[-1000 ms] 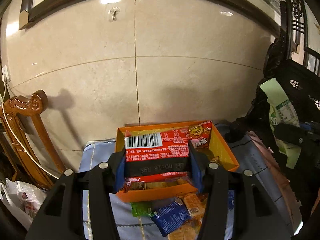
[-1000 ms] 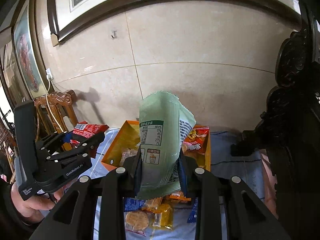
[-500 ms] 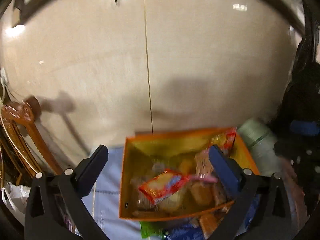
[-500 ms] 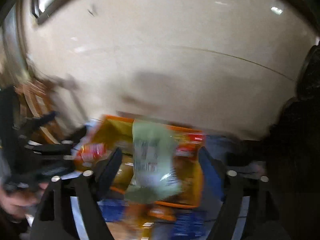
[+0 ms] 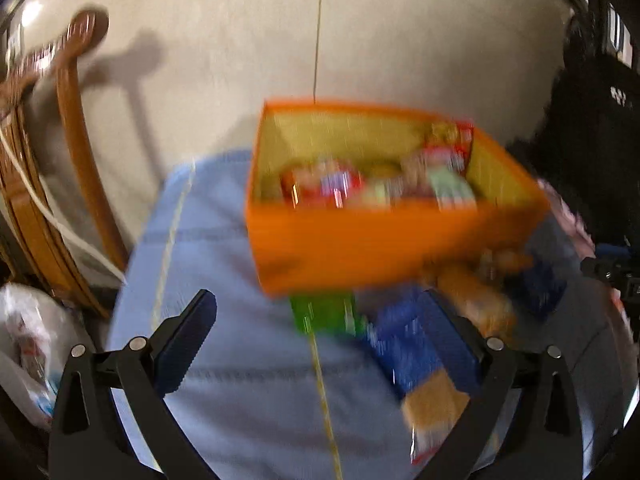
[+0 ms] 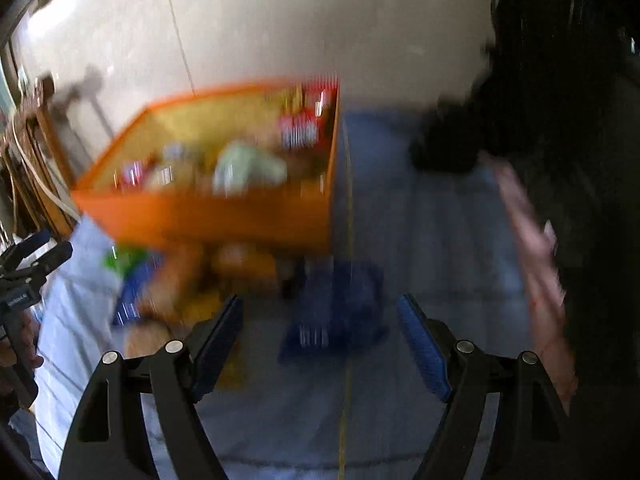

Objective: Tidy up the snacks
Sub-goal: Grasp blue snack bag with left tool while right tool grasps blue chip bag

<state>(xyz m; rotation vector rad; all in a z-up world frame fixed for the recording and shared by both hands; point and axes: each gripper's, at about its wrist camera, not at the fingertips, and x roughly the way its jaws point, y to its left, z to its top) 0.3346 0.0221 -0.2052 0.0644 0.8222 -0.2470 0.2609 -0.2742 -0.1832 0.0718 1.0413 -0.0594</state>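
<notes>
An orange box [image 5: 376, 248] with a yellow inner lining is shown, filled with packets in red, pale green and tan; a pale green packet [image 6: 248, 168] is seen at its middle in the right wrist view. The table is covered by a light blue cloth [image 5: 224, 272] crossed by thin yellow lines and faint darker stripes. In front of the box, a bright green packet [image 5: 324, 312], a dark blue packet [image 5: 412, 344] and golden-brown snacks [image 5: 476, 300] are blurred. Another dark blue packet [image 6: 340, 304] is seen in the right wrist view. Black frames with blue pads are carried by the left gripper [image 5: 324, 332] and right gripper [image 6: 320, 340]. The wall [image 5: 240, 40] is beige; the chair [image 5: 76, 128] is reddish brown.
</notes>
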